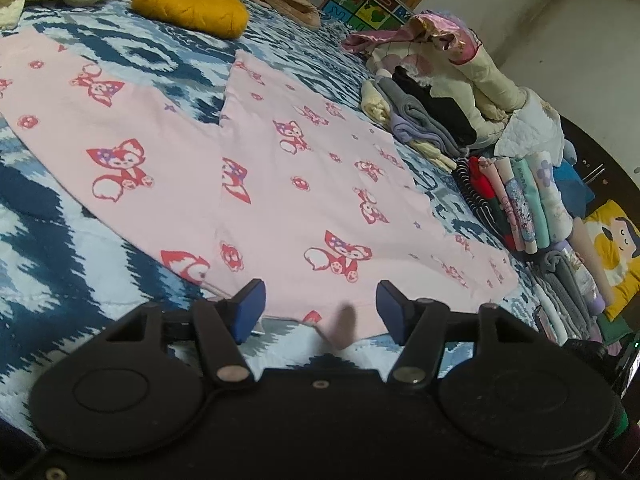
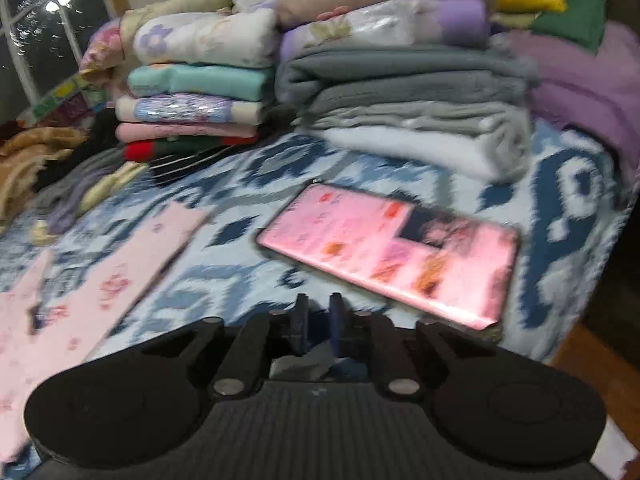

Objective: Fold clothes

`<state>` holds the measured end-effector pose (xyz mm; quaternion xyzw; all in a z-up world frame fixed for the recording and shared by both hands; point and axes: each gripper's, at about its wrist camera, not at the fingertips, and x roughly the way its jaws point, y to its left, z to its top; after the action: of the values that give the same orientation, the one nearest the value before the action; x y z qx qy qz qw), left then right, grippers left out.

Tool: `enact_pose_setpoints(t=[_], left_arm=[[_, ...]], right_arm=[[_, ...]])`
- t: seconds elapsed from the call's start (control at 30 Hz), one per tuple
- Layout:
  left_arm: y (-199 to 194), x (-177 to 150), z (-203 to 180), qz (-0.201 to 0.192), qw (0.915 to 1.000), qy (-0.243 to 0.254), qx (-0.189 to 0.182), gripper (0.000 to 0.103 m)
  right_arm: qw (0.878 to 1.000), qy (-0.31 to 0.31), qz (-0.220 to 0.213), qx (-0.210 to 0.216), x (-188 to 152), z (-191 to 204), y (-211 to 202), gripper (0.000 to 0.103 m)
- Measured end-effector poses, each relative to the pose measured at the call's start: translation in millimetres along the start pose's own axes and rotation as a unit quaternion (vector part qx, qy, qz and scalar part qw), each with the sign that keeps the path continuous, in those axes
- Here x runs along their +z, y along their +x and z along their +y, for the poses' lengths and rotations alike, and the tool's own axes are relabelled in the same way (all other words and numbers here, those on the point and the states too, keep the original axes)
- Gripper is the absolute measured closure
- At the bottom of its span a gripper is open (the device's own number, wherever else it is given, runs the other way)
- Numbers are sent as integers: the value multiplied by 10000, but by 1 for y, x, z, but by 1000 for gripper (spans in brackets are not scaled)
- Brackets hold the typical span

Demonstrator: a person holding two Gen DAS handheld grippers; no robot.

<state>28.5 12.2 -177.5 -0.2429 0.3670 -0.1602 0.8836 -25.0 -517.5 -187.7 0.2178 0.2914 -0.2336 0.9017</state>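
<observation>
Pink fox-print trousers [image 1: 256, 168] lay flat on the blue-white patterned bedspread [image 1: 60, 248], legs spread in a V, waistband nearest the left gripper [image 1: 320, 308] — likely smoothed out ready for a first fold. Left gripper sat low over the waist edge, blue pads [image 1: 250, 308] spread wide, holding nothing. Right gripper [image 2: 318, 320] hovered off to the side over bare bedspread, fingers drawn narrow with a small gap, nothing visibly between them; view blurred. One trouser leg [image 2: 132, 264] reached into its left side. Pink-screened phone [image 2: 392, 256] lay just ahead of the right gripper. Folded stacks [image 2: 192, 92] and grey blankets [image 2: 404, 92] stood behind, probably finished work. Yellow garment [image 1: 188, 0] waited far off.
</observation>
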Motion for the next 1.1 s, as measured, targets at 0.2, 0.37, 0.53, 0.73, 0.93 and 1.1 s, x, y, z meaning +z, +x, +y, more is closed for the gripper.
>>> enact_pose_setpoints(t=[0.2,0.37,0.53,0.73,0.93,1.1], left_arm=[[-3,0,-1,29,10000,10,15,42],[-5,0,-4,43,10000,33,21,42],[-11,-1,-10,-27,9998,178,58,42],[-18,1,-14,-54,9995,297,76,42],[-17,1,-12,-45,9995,303,122,42],[-5,4,-14,-109,9972,687,289,42]], right_arm=[[9998,-56,-169,-28,23,-9,26,88],[9993,352,-64,-56,41,-16,40,75],[9932,865,3,774,6,18,3,52],[9872,388,289,1520,-47,75,-16,51],[9700,-1003,-221,2202,-58,143,-40,51],[9458,-2087,-300,2471,-76,199,-36,56]])
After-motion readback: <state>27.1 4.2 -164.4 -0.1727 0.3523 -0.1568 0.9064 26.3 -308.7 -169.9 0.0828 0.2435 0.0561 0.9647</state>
